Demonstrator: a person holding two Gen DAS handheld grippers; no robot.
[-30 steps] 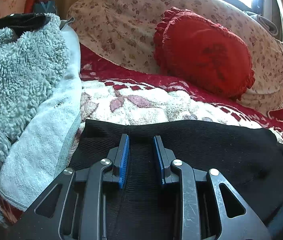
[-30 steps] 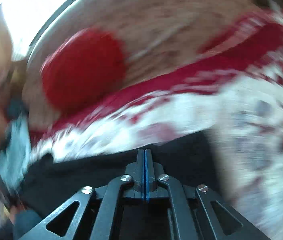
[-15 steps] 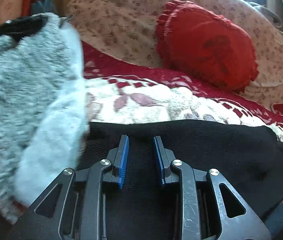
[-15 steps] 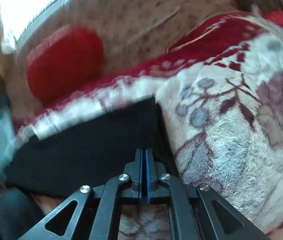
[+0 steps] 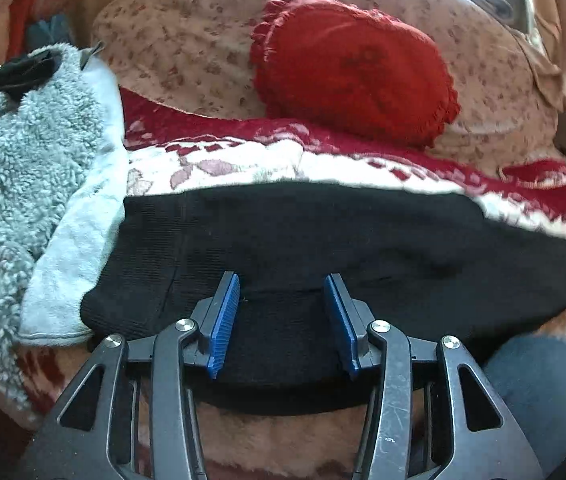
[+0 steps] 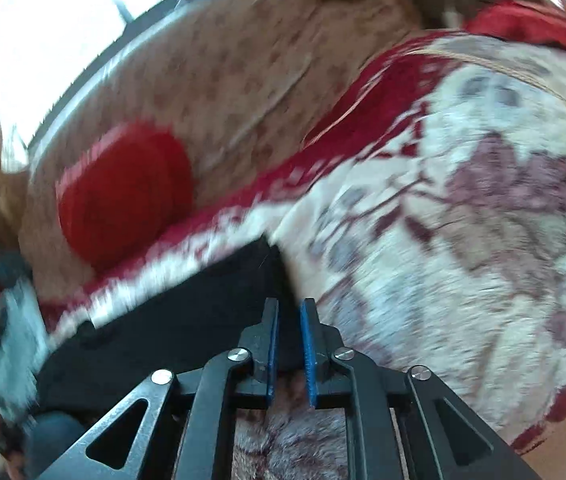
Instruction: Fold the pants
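Blurring smears most of the right wrist view, so the red cushion (image 6: 123, 196) up and to the left of the right gripper (image 6: 289, 344) reads only as a soft red shape, and the flowered blanket (image 6: 463, 248) to its right has lost its fine pattern. The black pants (image 5: 323, 240) are easier to read from the left wrist view: they lie folded in a long band across the bed, straight ahead of the left gripper (image 5: 281, 320) and running out to both sides of it, though their near edge slips under the gripper's frame and is hidden there. At the lower right of that view something blue (image 5: 535, 380) is cut off by the rim, and I cannot tell what it is. A shaggy grey fleece (image 5: 15, 160) is heaped to the left of the left gripper.

Both grippers tip downward toward the bed. The left gripper's jaws have just been opening and stand well apart above the cloth, gripping nothing. The right gripper's jaws have also just been parting; a narrow gap shows, with the pants' end edge just ahead and nothing pinched.
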